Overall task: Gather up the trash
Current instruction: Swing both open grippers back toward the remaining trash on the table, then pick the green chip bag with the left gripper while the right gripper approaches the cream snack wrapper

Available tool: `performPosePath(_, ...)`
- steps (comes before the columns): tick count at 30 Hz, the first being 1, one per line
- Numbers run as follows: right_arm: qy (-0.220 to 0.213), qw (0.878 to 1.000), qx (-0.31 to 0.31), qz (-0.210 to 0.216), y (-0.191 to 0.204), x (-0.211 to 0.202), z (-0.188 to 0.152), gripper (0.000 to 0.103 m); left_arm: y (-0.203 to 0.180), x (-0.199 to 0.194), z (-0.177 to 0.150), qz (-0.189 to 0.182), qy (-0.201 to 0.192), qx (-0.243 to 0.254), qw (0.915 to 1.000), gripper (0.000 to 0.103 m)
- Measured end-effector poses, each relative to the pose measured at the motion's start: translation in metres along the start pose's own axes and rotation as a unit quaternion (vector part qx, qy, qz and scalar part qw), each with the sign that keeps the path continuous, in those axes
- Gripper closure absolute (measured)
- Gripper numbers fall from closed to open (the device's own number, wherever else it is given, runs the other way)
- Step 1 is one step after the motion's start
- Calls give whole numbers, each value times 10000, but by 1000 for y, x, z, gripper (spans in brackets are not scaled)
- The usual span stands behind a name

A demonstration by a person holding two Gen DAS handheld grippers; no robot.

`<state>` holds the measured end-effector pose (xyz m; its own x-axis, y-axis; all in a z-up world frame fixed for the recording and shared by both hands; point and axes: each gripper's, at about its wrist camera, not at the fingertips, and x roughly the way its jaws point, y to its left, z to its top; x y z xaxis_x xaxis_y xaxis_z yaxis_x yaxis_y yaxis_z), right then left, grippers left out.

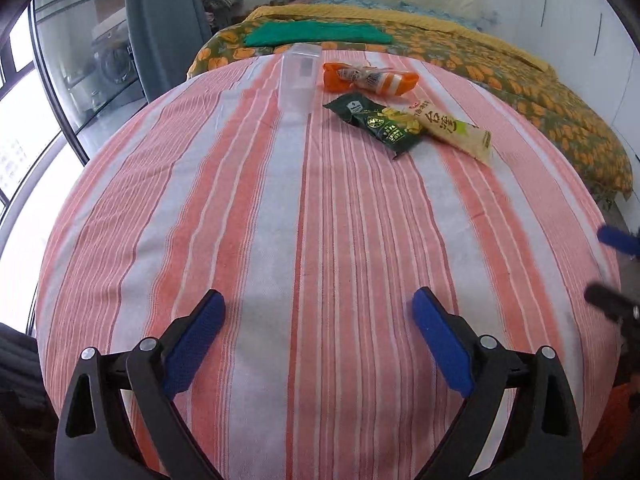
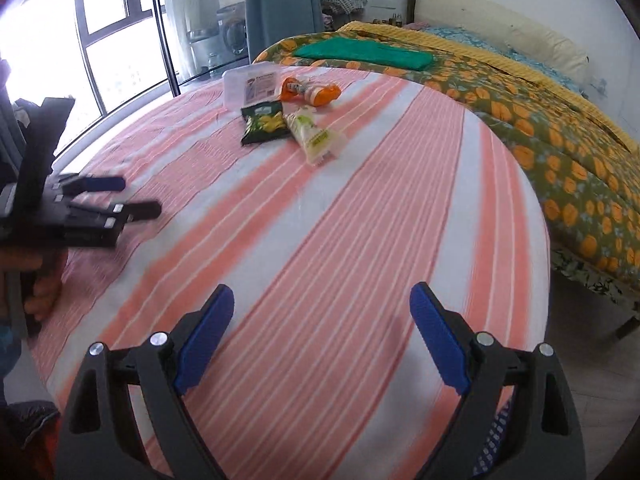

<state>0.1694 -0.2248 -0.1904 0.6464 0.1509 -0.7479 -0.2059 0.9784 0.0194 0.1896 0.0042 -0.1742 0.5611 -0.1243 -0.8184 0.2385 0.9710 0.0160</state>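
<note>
We see a bed [image 2: 560,128] behind our striped table [image 1: 280,220]. At its far edge lie a clear box [image 1: 298,80], a green packet [image 1: 376,124], a cream packet [image 1: 452,130] and an orange wrapper [image 1: 370,78]. Left gripper [image 1: 318,312] and right gripper [image 2: 322,304] hold fingers apart, empty, nothing between.

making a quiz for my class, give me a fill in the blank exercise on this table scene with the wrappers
1. The dark green wrapper overlaps the ____ wrapper beside it.
2. The clear plastic container lies on a cloth with white and ____ stripes.
3. Both the left gripper and the right gripper hold ____.
4. The folded cloth on the bed behind the table is ____.

Missing words: pale yellow; pink; nothing; green
</note>
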Motion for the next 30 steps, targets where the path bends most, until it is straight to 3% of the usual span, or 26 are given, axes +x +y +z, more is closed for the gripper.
performPosePath(5,-22,9998,-88,152,-11,30,55,16,-3,3,1,22,26,-11,10000,6)
performPosePath(9,78,9978,-524,396,11,60,97,16,-4,5,1,28,32,-35,10000,5)
performPosePath(12,368,9970,-680,77,20,89,116,32,-4,5,2,-3,39,-47,10000,5)
performPosePath(14,605,9968,-515,16,15,105,121,56,-3,5,2,-6,37,-51,10000,5)
performPosePath(16,680,9973,-275,-23,8,107,119,69,-3,5,2,-9,37,-52,10000,5)
performPosePath(18,605,9982,0,-57,-2,101,114,70,-4,5,2,-6,36,-50,10000,5)
performPosePath(19,555,9979,158,-281,-11,96,110,71,-3,5,2,-5,37,-50,10000,5)
performPosePath(22,456,9940,706,-695,-40,78,95,71,-3,5,2,-4,37,-49,10000,5)
performPosePath(25,389,9934,727,-802,-48,68,80,67,-4,5,2,30,37,-37,10000,5)
performPosePath(28,315,9939,762,-737,-44,65,64,30,-5,4,1,72,32,-33,10000,5)
performPosePath(30,284,9939,845,-648,-43,64,56,28,-5,4,3,86,51,-70,9999,5)
